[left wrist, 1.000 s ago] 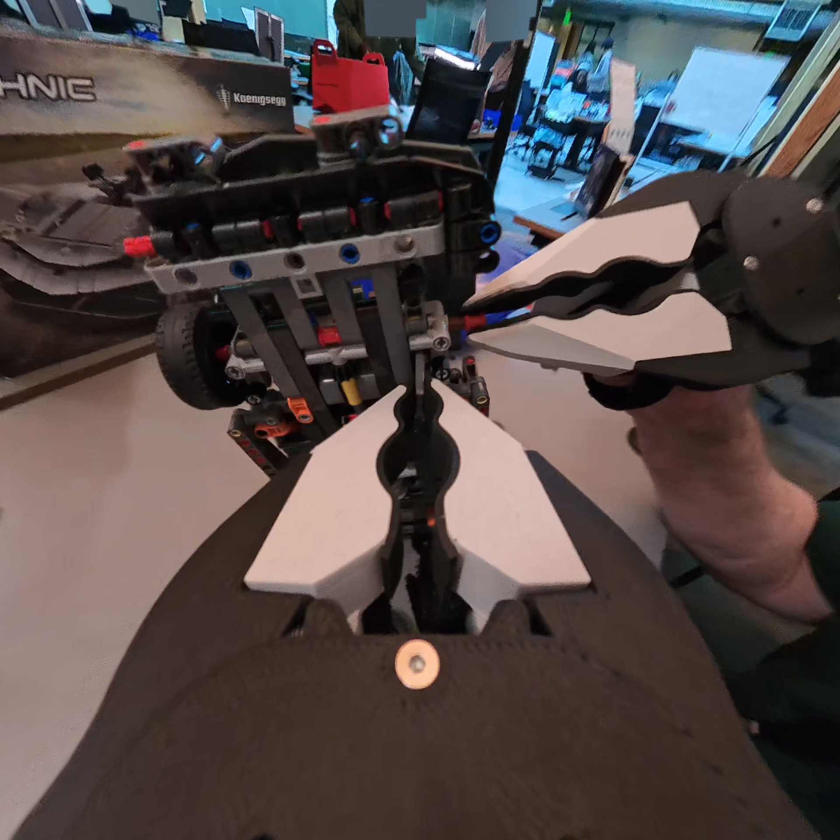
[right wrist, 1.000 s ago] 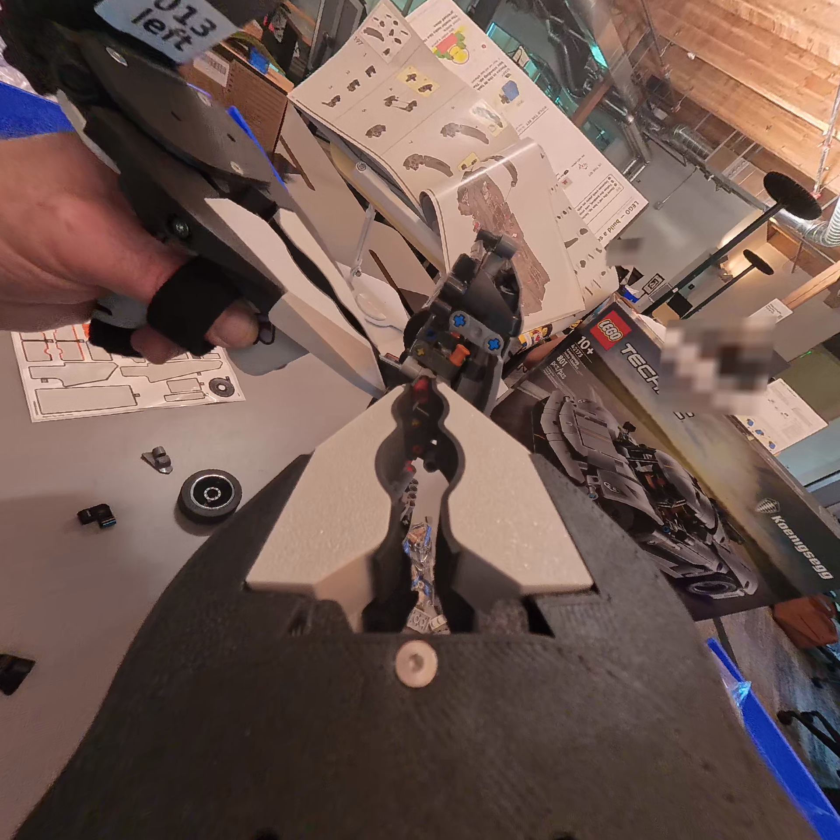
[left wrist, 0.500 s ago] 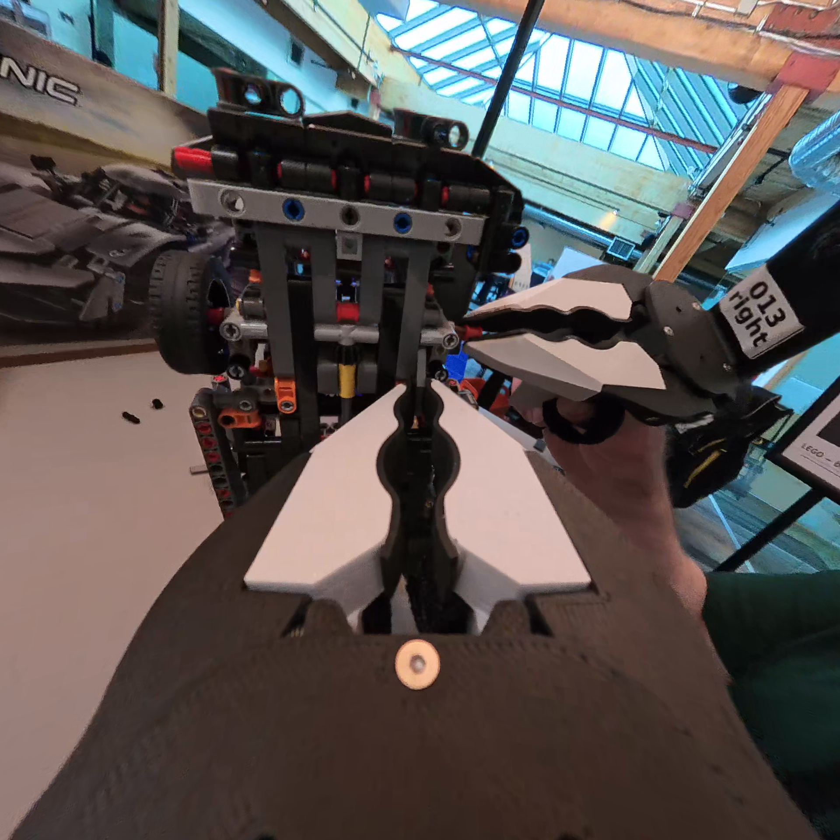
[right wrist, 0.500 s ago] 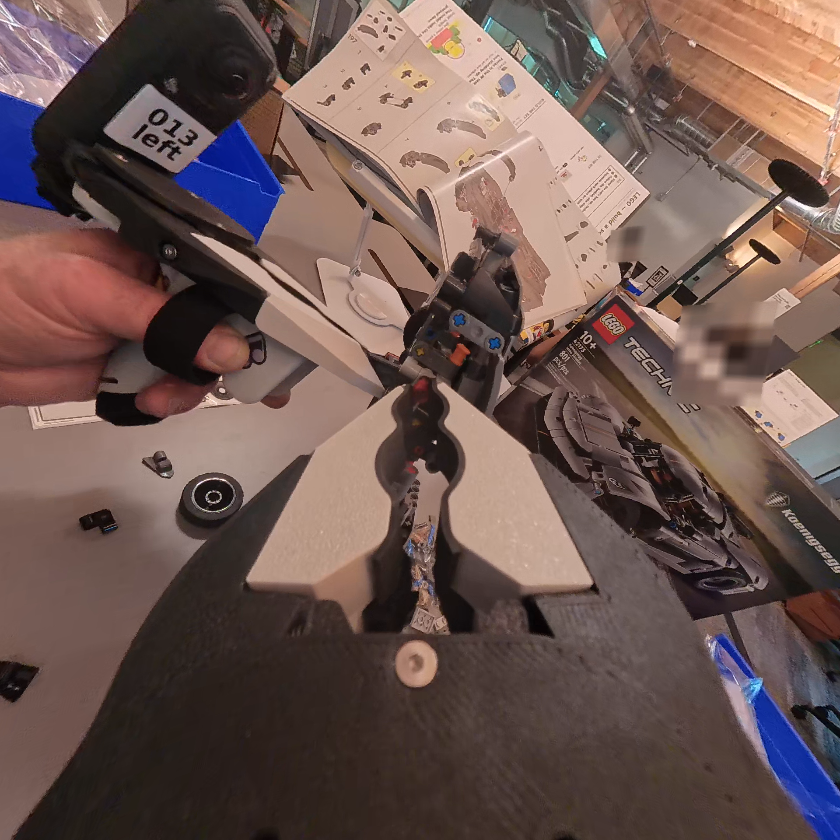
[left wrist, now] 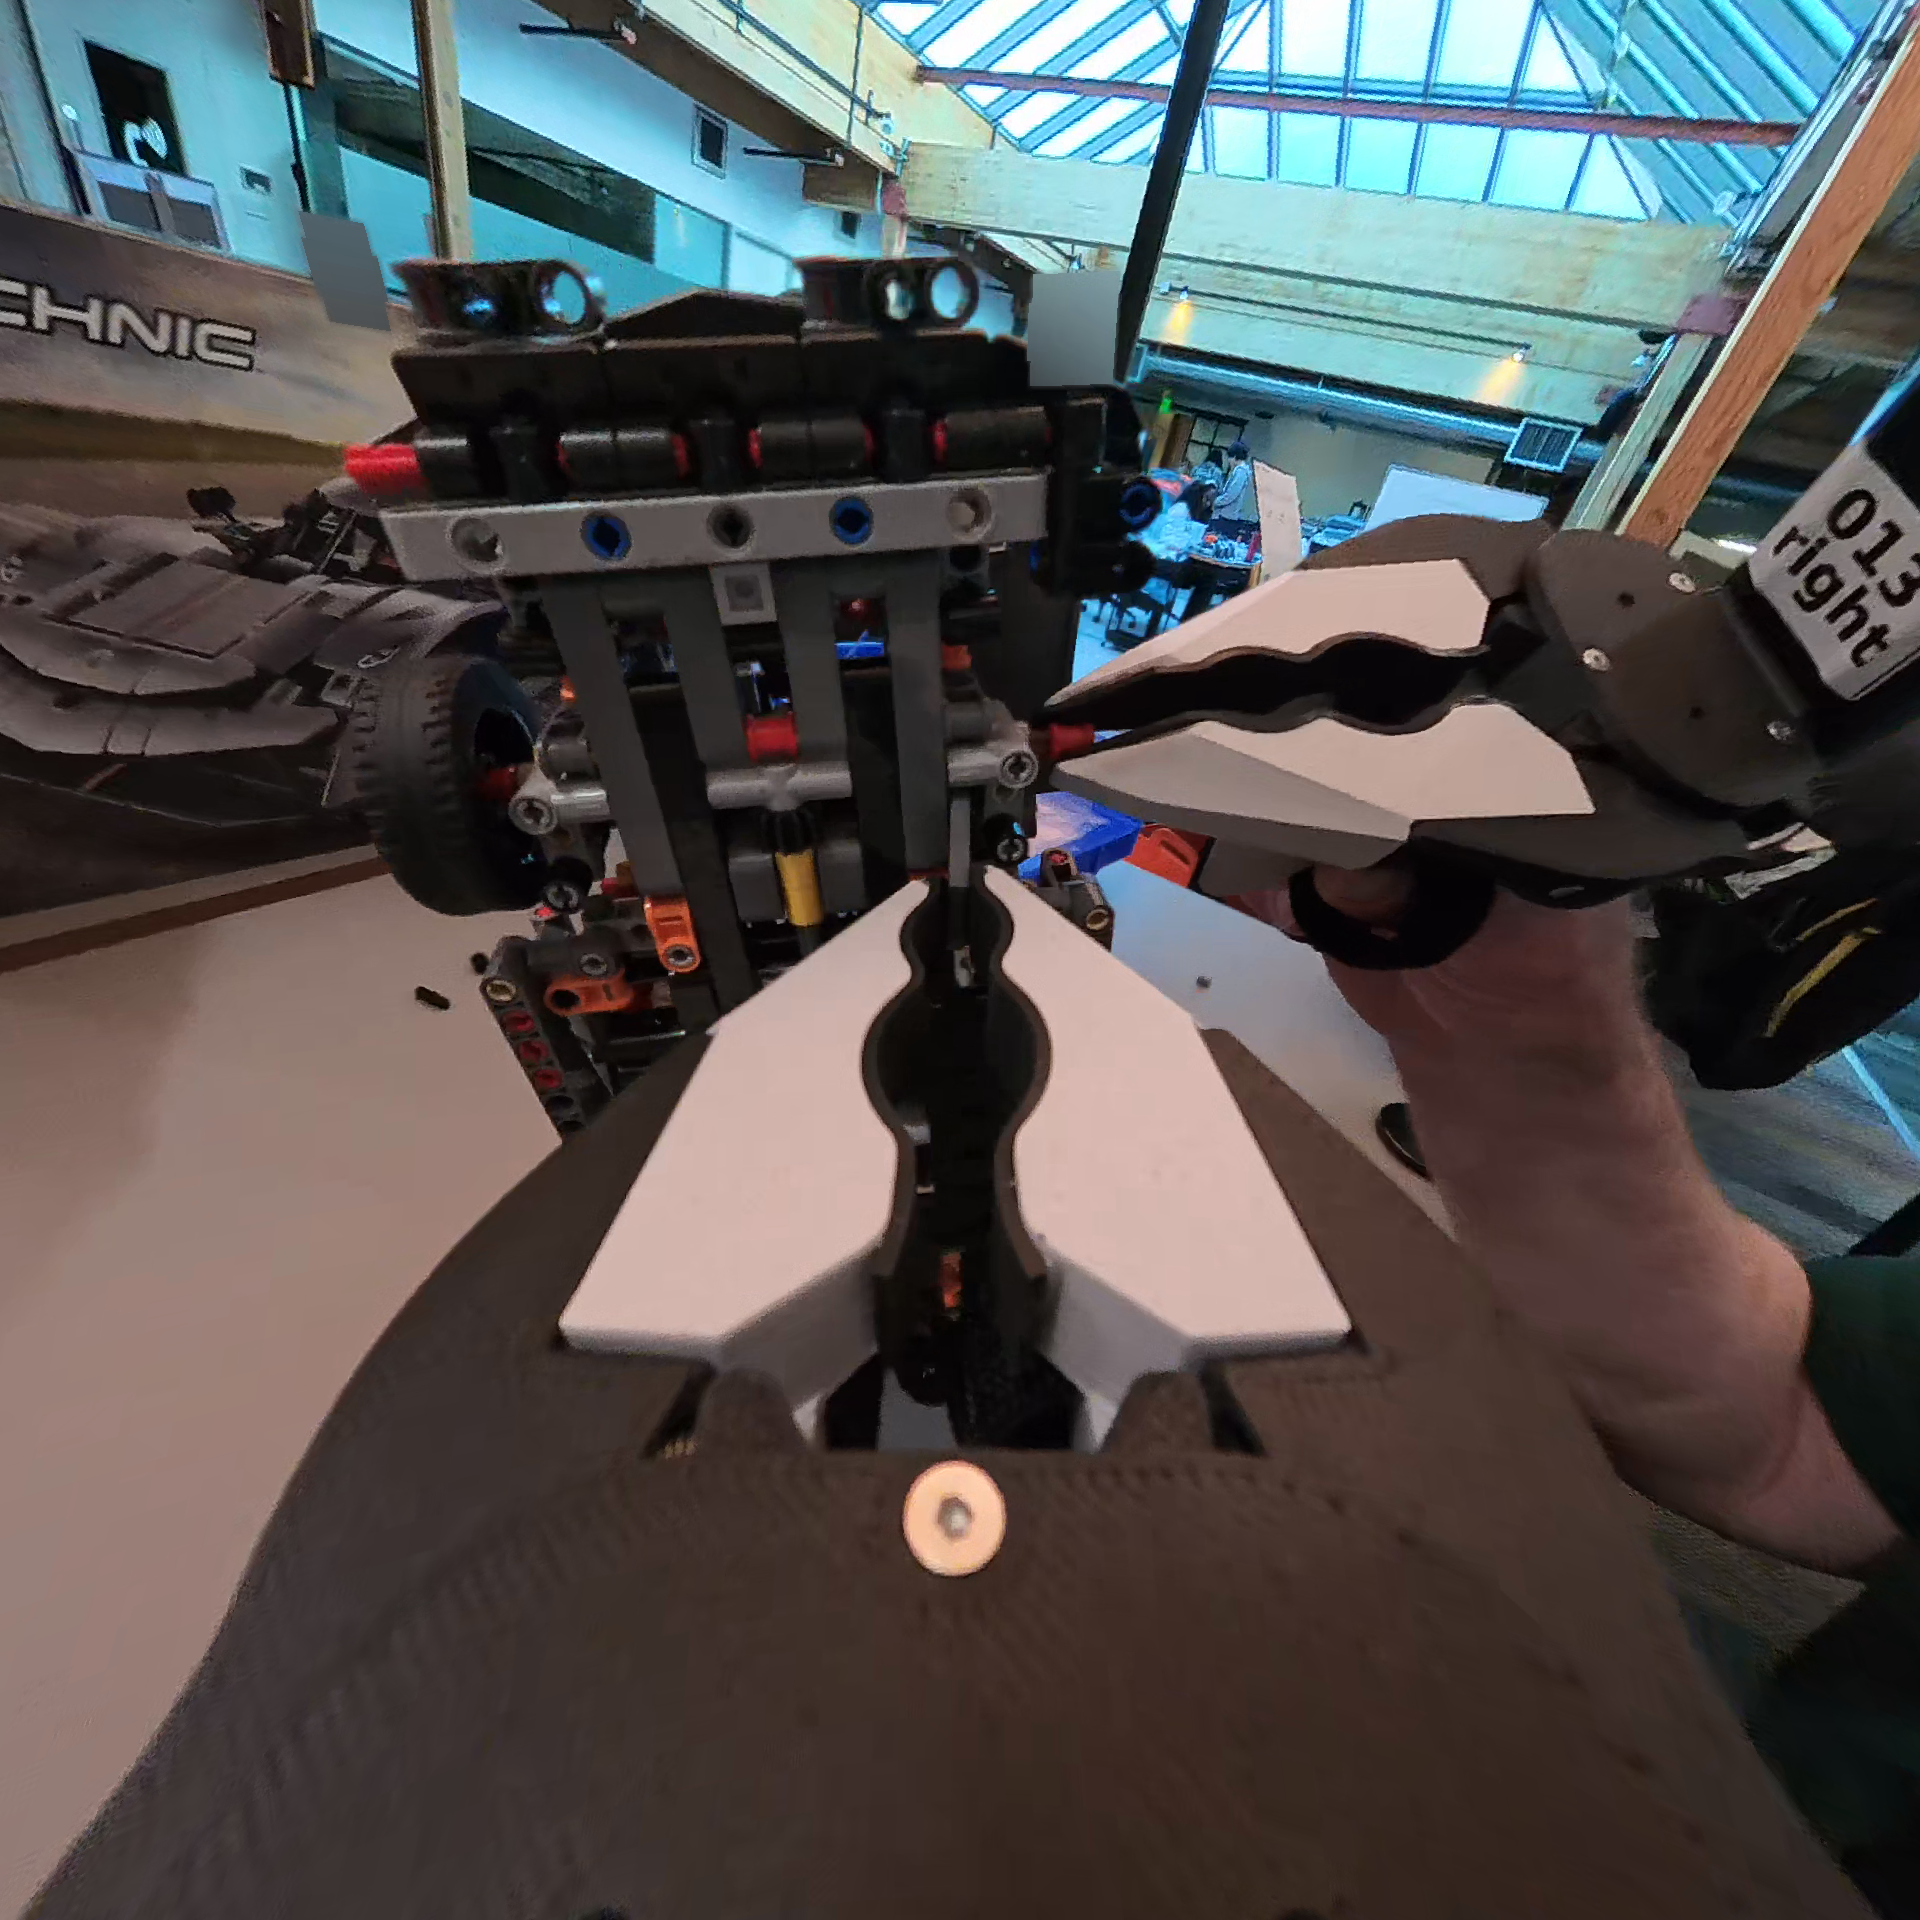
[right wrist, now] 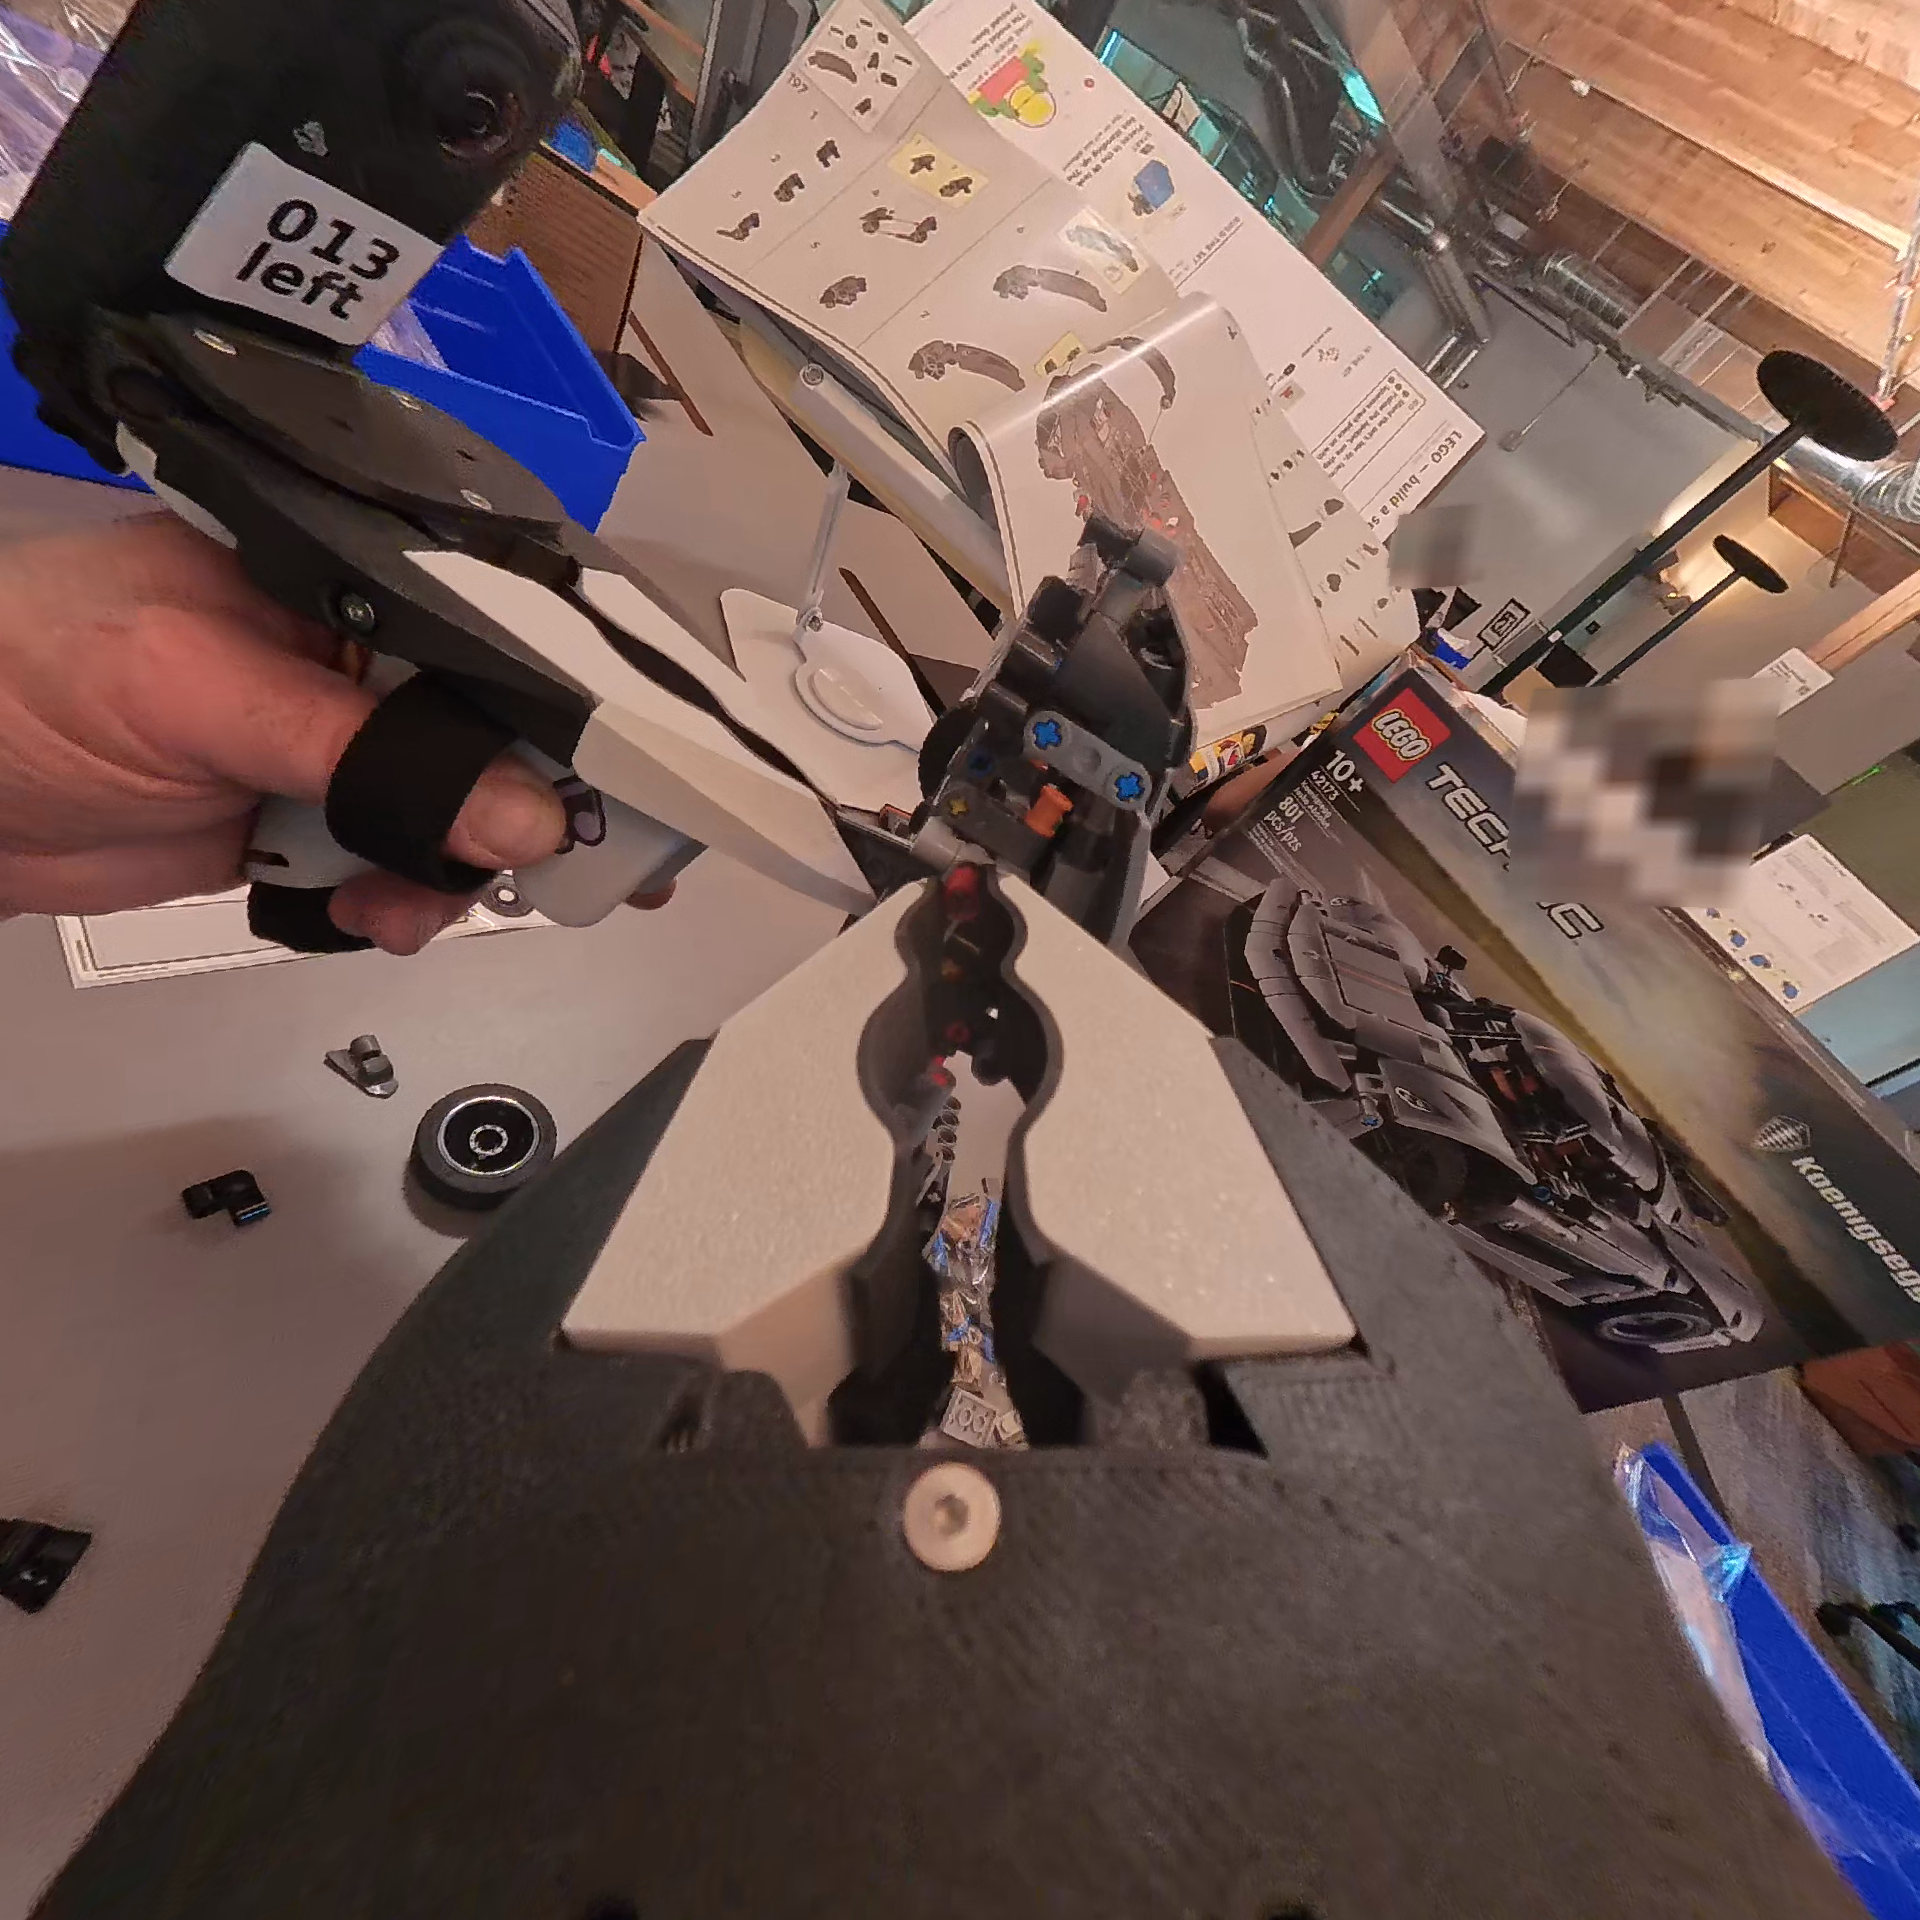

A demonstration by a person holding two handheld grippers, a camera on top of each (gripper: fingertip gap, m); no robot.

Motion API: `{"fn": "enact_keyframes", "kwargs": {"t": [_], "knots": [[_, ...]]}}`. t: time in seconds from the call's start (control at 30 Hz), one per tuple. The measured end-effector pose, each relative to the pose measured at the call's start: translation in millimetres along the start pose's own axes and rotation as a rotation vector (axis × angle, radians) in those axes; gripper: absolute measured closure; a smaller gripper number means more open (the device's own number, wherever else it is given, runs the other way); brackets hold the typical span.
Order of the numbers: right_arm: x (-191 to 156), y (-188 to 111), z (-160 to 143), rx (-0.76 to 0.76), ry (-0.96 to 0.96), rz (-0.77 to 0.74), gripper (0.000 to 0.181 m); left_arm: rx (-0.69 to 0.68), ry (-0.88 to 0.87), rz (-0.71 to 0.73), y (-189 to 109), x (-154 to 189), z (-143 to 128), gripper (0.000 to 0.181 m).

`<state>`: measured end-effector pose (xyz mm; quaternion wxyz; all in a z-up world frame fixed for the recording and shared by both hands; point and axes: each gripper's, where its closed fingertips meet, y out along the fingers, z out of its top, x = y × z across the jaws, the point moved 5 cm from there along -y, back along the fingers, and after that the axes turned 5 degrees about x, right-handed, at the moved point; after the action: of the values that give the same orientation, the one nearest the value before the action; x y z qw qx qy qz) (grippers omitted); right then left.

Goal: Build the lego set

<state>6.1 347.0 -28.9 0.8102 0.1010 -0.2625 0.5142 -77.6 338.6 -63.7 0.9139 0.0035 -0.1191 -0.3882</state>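
A partly built dark grey lego car chassis (left wrist: 727, 623) is held up off the table, its underside toward the left wrist view, with one black wheel (left wrist: 436, 779) on its left side. My left gripper (left wrist: 956, 883) is shut on a dark beam at the chassis's lower edge. My right gripper (left wrist: 1049, 740) comes in from the right and is shut on a red axle end (left wrist: 1065, 740) that sticks out of the chassis side. In the right wrist view the right gripper (right wrist: 961, 888) pinches that red axle (right wrist: 961, 883) under the chassis (right wrist: 1081, 727), and the left gripper (right wrist: 852, 883) meets it from the left.
A loose black wheel (right wrist: 483, 1143) and small dark pieces (right wrist: 229, 1195) lie on the grey table. An open instruction booklet (right wrist: 987, 260) stands behind, the set's box (right wrist: 1558, 1039) lies to the right, and blue bins (right wrist: 499, 353) stand at far left.
Both grippers have lifted and tilted the chassis upward together, so the left wrist view now looks toward the ceiling. Both grips have stayed the same.
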Motion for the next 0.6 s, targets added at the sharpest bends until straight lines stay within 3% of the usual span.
{"fn": "enact_keyframes", "kwargs": {"t": [0.43, 0.6], "knots": [[2.8, -1.5, -2.9, 0.0, 0.007, -0.012, 0.177, -0.011, -0.047, -0.009, 4.4, -0.7, -2.3, 0.181], [1.3, -1.5, -2.5, 0.01, 0.012, -0.005, 0.178, -0.066, 0.037, 0.014, -1.4, -0.2, -8.0, 0.181]]}}
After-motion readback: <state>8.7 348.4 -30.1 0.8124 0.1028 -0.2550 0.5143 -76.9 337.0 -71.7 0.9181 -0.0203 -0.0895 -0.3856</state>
